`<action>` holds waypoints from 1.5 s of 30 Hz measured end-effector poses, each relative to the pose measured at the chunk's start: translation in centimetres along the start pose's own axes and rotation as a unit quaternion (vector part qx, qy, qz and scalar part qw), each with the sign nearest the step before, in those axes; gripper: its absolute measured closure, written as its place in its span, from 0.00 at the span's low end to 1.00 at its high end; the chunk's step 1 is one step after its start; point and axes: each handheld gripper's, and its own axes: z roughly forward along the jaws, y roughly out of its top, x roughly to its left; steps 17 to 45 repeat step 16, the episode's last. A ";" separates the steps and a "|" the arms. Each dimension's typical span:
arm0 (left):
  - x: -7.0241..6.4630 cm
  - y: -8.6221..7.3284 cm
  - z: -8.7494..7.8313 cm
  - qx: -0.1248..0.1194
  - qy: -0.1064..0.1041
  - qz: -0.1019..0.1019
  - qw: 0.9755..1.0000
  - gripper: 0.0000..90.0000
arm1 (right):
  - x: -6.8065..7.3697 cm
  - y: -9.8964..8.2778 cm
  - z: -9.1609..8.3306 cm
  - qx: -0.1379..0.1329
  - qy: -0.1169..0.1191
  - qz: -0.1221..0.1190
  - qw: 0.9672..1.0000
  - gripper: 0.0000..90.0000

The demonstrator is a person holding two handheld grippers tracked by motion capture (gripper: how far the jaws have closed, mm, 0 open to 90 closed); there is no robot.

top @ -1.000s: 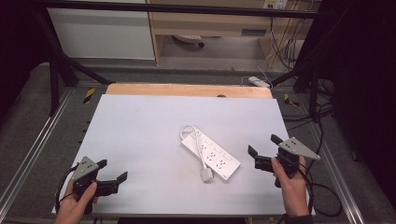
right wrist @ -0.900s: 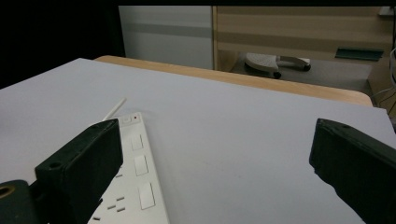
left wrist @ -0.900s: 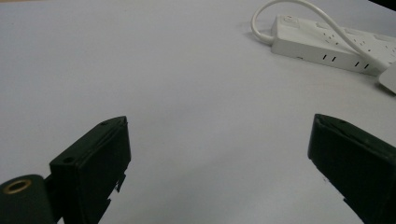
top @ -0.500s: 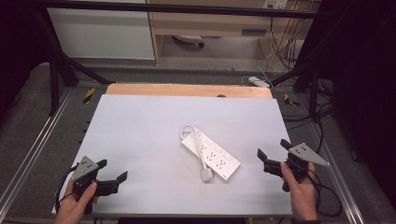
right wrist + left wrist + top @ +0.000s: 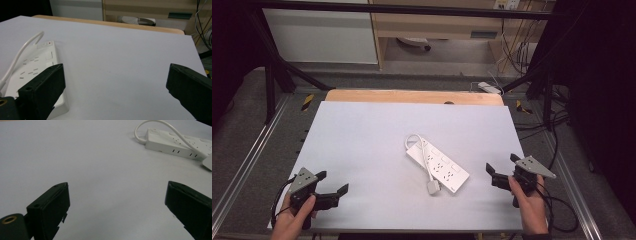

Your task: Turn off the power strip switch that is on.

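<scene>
White plastic marks the power strip [image 5: 438, 164], which lies diagonally near the middle of the white table [image 5: 362, 135], a little right of centre. Its cord [image 5: 424, 155] loops out at the far end and runs back over the sockets to the plug [image 5: 432, 187] lying at the near side. We hold the left gripper [image 5: 333, 191] at the near left corner, jaws spread wide and empty, well apart from the strip. We hold the right gripper [image 5: 501, 169] near the right edge, jaws likewise parted with nothing between them, close to the strip's near end but not touching it. A red switch [image 5: 49, 43] shows at the strip's far end.
</scene>
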 end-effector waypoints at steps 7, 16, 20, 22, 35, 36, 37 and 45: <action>0.0 0.0 0.1 0.001 0.000 0.001 1.000 0.07 | 0.4 -0.9 1.3 0.031 0.002 -0.009 0.999 0.03; 0.0 0.0 0.1 0.001 0.000 0.002 1.000 0.06 | 1.0 -2.1 3.1 0.102 -0.005 -0.020 0.995 0.03; 0.0 0.0 0.1 0.001 0.000 0.002 1.000 0.06 | 1.0 -2.1 3.1 0.102 -0.005 -0.020 0.995 0.03; 0.0 0.0 0.1 0.001 0.000 0.002 1.000 0.06 | 1.0 -2.1 3.1 0.102 -0.005 -0.020 0.995 0.03; 0.0 0.0 0.1 0.001 0.000 0.002 1.000 0.06 | 1.0 -2.1 3.1 0.102 -0.005 -0.020 0.995 0.03; 0.0 0.0 0.1 0.001 0.000 0.002 1.000 0.06 | 1.0 -2.1 3.1 0.102 -0.005 -0.020 0.995 0.03; 0.0 0.0 0.1 0.001 0.000 0.002 1.000 0.06 | 1.0 -2.1 3.1 0.102 -0.005 -0.020 0.995 0.03; 0.0 0.0 0.1 0.001 0.000 0.002 1.000 0.06 | 1.0 -2.1 3.1 0.102 -0.005 -0.020 0.995 0.03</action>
